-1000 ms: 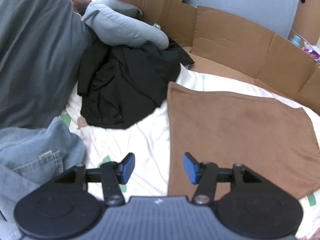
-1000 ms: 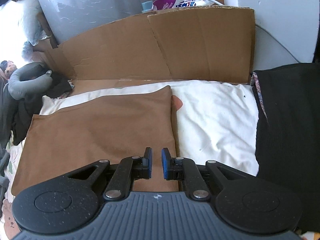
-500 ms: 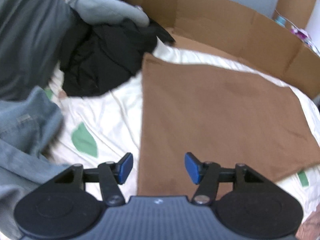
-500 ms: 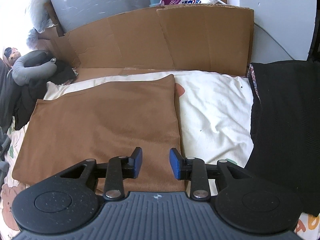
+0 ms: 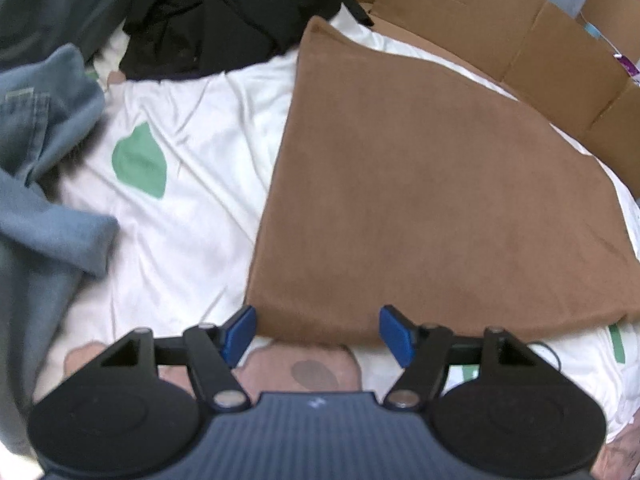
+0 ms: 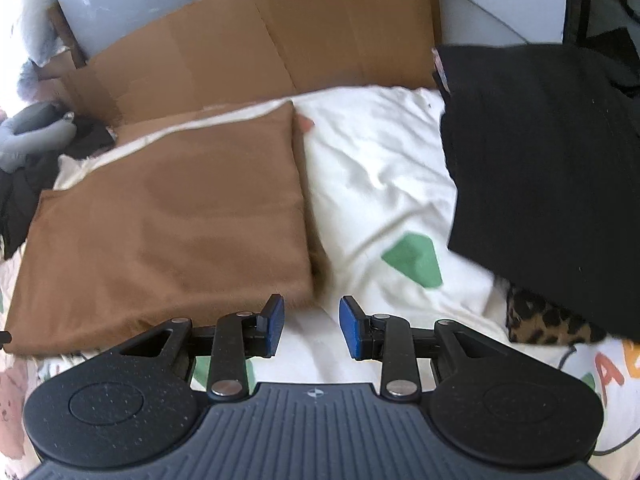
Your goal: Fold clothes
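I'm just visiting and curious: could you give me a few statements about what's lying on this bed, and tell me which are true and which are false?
1. The brown cloth lies flat on the white sheet. True.
2. The left gripper is clamped on denim. False: its jaws are opening, nothing pinched; the denim garment lies off to the side.
3. Cardboard stands behind the bed. True.
4. The right gripper holds the black garment. False: it holds nothing.
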Demonstrator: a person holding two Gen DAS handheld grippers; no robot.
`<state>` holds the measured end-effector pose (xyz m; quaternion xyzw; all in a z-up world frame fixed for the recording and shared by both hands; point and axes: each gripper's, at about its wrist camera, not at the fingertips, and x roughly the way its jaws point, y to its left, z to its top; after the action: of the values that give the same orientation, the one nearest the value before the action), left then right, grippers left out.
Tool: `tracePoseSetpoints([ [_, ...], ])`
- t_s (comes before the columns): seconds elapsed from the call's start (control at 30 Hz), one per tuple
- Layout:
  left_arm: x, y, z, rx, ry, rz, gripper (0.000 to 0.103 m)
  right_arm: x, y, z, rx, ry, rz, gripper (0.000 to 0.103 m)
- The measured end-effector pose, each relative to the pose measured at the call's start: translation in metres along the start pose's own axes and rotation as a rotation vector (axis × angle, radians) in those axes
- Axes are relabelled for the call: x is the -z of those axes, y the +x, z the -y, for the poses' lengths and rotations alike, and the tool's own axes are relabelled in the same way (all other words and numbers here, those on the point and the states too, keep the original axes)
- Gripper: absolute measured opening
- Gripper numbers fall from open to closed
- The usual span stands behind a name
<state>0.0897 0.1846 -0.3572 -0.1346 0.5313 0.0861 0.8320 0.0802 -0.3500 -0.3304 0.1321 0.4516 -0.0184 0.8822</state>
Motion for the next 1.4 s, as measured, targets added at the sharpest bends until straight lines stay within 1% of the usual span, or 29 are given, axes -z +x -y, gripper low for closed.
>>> tracePoseSetpoints([
  [0.1, 0.007, 0.003, -0.004, 0.007, -0.026, 0.0, 0.071, 0.004, 0.002, 0.004, 0.013, -0.01, -0.008, 0.037],
  [0.2, 0.011, 0.005, -0.011, 0.015, -0.052, 0.006, 0.071, 0.005, 0.005, 0.011, 0.024, 0.033, -0.015, 0.037],
  [0.3, 0.013, 0.007, -0.021, 0.035, -0.116, -0.006, 0.071, 0.006, 0.009, 0.017, 0.03, 0.081, -0.018, 0.037],
  [0.4, 0.015, 0.006, -0.026, 0.053, -0.159, 0.0, 0.071, 0.004, 0.013, 0.017, 0.002, 0.105, -0.033, 0.037],
  [0.57, 0.025, 0.006, -0.038, 0.106, -0.317, 0.01, 0.071, -0.002, 0.019, 0.006, -0.048, 0.081, -0.037, 0.038],
  [0.7, 0.03, 0.008, -0.04, 0.143, -0.365, 0.045, 0.071, -0.004, 0.026, -0.008, -0.056, -0.016, -0.06, 0.04],
  [0.77, 0.031, 0.01, -0.043, 0.152, -0.394, 0.062, 0.07, -0.006, 0.031, -0.01, -0.058, -0.02, -0.068, 0.04],
  [0.87, 0.033, 0.012, -0.054, 0.181, -0.467, 0.096, 0.068, -0.01, 0.037, -0.01, -0.063, -0.004, -0.073, 0.04],
  [0.93, 0.034, 0.013, -0.062, 0.202, -0.511, 0.116, 0.061, -0.012, 0.041, -0.011, -0.069, -0.007, -0.071, 0.04],
  [0.97, 0.035, 0.014, -0.066, 0.212, -0.534, 0.127, 0.052, -0.012, 0.043, -0.01, -0.074, -0.005, -0.067, 0.04],
  [1.0, 0.037, 0.015, -0.071, 0.222, -0.565, 0.126, 0.038, -0.013, 0.044, -0.009, -0.08, -0.003, -0.069, 0.039],
  [1.03, 0.039, 0.016, -0.076, 0.231, -0.597, 0.123, 0.028, -0.013, 0.046, -0.008, -0.088, -0.002, -0.074, 0.036],
  [1.07, 0.04, 0.017, -0.082, 0.241, -0.629, 0.121, 0.01, -0.014, 0.047, -0.006, -0.096, -0.001, -0.08, 0.021],
  [1.1, 0.039, 0.017, -0.084, 0.245, -0.63, 0.119, 0.009, -0.015, 0.048, -0.005, -0.098, -0.006, -0.086, 0.01],
  [1.23, 0.029, 0.003, -0.082, 0.214, -0.562, 0.155, 0.007, -0.018, 0.043, 0.0, -0.108, -0.042, -0.069, 0.006],
  [1.37, 0.018, -0.006, -0.076, 0.171, -0.512, 0.166, 0.006, -0.018, 0.04, 0.004, -0.099, -0.075, -0.074, 0.004],
  [1.4, 0.017, -0.004, -0.075, 0.159, -0.502, 0.149, 0.006, -0.016, 0.043, 0.007, -0.092, -0.072, -0.089, 0.004],
])
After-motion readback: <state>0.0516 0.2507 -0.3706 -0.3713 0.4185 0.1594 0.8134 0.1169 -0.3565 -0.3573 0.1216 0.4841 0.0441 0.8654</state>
